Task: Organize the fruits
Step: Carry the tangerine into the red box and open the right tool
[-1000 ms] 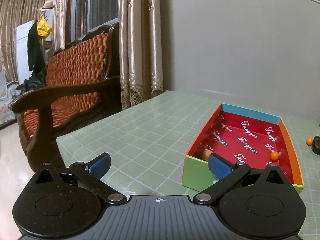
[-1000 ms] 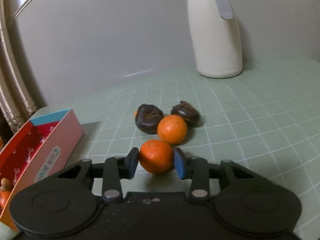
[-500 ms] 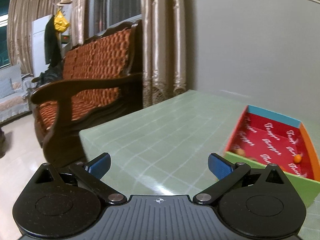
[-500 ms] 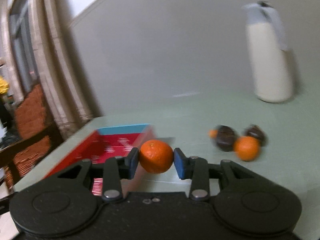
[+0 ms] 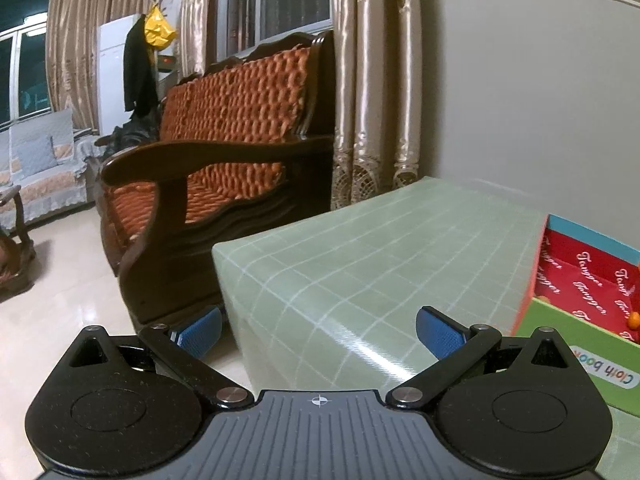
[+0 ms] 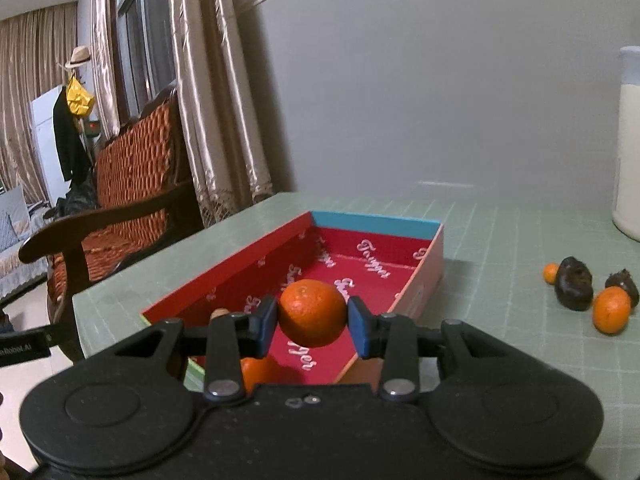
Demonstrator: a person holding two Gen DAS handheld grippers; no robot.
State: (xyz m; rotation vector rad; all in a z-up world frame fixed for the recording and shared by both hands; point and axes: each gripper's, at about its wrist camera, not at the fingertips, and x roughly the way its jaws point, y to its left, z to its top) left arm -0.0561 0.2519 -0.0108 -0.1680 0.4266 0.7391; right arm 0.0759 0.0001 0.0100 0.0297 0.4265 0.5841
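My right gripper (image 6: 312, 326) is shut on an orange mandarin (image 6: 312, 312) and holds it above the near end of the red-lined box (image 6: 376, 225). Another mandarin (image 6: 258, 372) and a small brown fruit (image 6: 220, 312) lie in the box below. On the table to the right lie a mandarin (image 6: 611, 309), a tiny orange fruit (image 6: 551, 272) and two dark fruits (image 6: 573, 284). My left gripper (image 5: 318, 330) is open and empty at the table's left corner; the box (image 5: 560, 320) shows at its right with a small orange fruit (image 5: 633, 321) inside.
A cream thermos jug (image 6: 630, 148) stands at the back right of the green gridded table (image 6: 500, 240). A wooden sofa with orange cushions (image 5: 224, 152) and curtains (image 5: 372, 80) stand left of the table. The table's corner edge (image 5: 224, 256) drops off under my left gripper.
My right gripper lifted the mandarin off the table and carried it left over the box. My left gripper swung left, away from the box, toward the table corner.
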